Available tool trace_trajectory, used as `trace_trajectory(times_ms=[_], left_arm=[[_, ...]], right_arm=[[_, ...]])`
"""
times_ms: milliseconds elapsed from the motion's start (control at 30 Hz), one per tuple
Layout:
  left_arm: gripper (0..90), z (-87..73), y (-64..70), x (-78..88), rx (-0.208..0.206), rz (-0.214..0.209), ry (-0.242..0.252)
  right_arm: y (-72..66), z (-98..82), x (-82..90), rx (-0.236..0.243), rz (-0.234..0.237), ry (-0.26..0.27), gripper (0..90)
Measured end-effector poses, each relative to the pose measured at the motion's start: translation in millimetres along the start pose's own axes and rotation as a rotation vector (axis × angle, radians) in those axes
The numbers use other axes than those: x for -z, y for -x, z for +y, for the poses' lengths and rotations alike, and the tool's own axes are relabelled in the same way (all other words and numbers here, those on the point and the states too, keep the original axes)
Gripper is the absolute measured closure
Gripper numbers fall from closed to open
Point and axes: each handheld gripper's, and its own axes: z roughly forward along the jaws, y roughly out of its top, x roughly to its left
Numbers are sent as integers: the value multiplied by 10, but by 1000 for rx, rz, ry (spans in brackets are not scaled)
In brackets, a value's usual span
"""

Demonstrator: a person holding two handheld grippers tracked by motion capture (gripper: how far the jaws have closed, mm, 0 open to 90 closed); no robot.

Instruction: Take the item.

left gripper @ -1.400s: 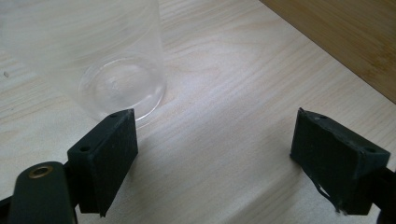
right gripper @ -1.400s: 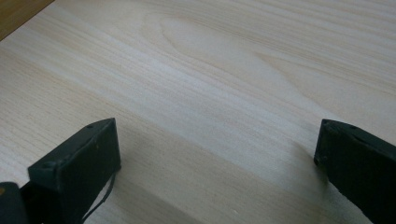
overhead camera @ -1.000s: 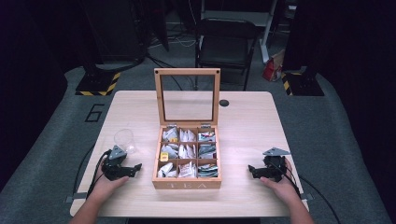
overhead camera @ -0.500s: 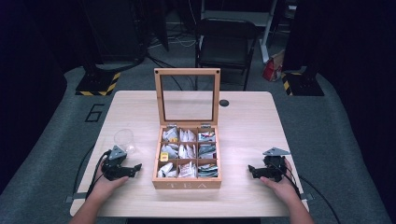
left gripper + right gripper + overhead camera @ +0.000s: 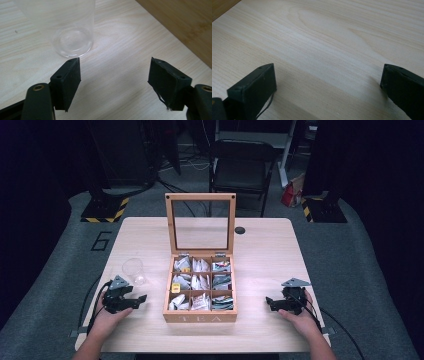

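Left gripper fingers just narrowed, glass ahead, untouched.

**Around the work: table, chair, floor**

A pale wooden table carries a small black round cap near its far edge. Behind it stands a black chair. On the grey floor, a "6" is marked at left, near a yellow-and-black striped base. A red bag sits at right.

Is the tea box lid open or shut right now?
Open: the tea box lid stands upright at the back, and the tea bags lie exposed.
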Motion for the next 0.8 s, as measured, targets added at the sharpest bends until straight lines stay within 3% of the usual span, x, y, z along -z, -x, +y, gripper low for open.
trace_trajectory(times_ms=[167, 800], left_arm=[[309, 24, 21, 48, 30, -24, 21], [390, 99, 49, 213, 47, -39, 50]], right_arm=[[0, 1, 1, 1, 1, -2, 0], [0, 0, 0, 0, 0, -1, 0]])
